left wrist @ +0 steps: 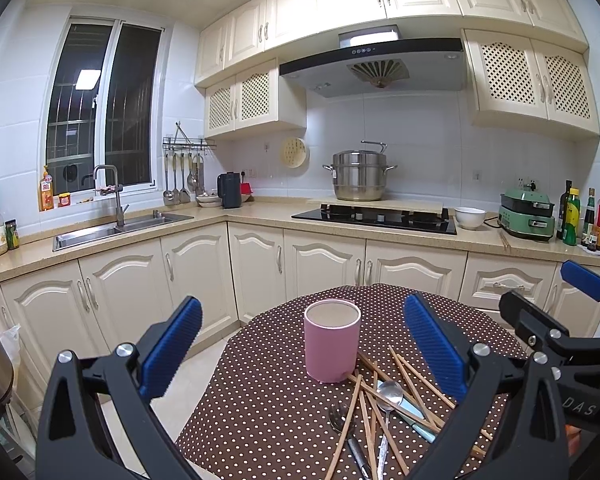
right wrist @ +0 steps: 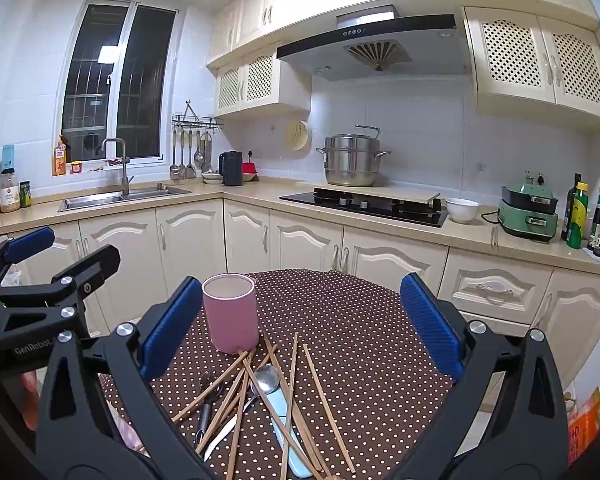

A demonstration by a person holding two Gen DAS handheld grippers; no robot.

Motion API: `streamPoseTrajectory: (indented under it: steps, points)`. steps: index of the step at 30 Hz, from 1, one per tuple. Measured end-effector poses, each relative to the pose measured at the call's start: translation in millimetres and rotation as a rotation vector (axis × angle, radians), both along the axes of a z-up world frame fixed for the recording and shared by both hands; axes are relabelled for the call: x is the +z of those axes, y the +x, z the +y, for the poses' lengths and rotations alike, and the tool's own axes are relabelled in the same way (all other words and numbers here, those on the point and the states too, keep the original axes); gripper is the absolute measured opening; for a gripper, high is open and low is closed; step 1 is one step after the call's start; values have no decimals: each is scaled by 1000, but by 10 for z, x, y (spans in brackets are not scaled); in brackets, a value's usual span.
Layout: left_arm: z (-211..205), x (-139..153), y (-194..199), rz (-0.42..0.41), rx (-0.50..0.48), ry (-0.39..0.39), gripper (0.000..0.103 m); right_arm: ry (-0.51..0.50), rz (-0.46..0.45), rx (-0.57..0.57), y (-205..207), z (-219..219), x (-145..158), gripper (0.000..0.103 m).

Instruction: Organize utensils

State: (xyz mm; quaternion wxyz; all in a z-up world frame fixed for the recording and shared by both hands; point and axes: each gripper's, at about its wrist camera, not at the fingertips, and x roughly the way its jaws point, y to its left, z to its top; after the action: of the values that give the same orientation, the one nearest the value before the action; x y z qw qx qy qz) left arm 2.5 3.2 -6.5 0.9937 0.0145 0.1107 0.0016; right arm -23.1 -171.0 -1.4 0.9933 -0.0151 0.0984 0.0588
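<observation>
A pink cylindrical cup (left wrist: 332,344) (right wrist: 230,312) stands upright and empty on the brown polka-dot table (left wrist: 268,400) (right wrist: 364,336). In front of it lies a jumbled pile of wooden chopsticks (left wrist: 400,396) (right wrist: 292,384), a silver spoon (left wrist: 389,394) (right wrist: 266,380), a dark slotted utensil (left wrist: 340,420) (right wrist: 208,396) and a pale blue-handled piece (left wrist: 414,420) (right wrist: 284,420). My left gripper (left wrist: 302,344) hovers open above the table, empty, the cup between its fingers in view. My right gripper (right wrist: 300,320) is open and empty above the pile. Each gripper appears at the edge of the other's view.
Cream kitchen cabinets (left wrist: 260,264) and a counter wrap behind the table, with a sink (left wrist: 112,232), a black hob (left wrist: 376,218), a steel pot (left wrist: 358,176), a white bowl (left wrist: 470,217), a green cooker (left wrist: 526,216) and bottles (left wrist: 580,216). Tiled floor (left wrist: 204,368) lies left of the table.
</observation>
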Motion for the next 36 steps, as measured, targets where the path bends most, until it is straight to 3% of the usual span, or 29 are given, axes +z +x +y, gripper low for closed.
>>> streamPoseTrajectory:
  steps: [13,19,25,29,33,36]
  points:
    - [5,-26,45,23,-8,-5,99,13,29,8,55,6,-38,97]
    - [39,-109,148,78,-48,-48,99,11,45,7,102,12,-84,97]
    - [87,-172,294,124,-81,-41,99,-6,103,-4,230,-11,-205,97]
    - [188,-294,560,259,-131,-36,99,-13,184,-17,398,-95,-349,97]
    - [132,-576,850,449,-193,30,99,-17,254,-18,537,-181,-486,97]
    - [60,-792,997,545,-244,62,98,-52,327,-26,686,-238,-621,97]
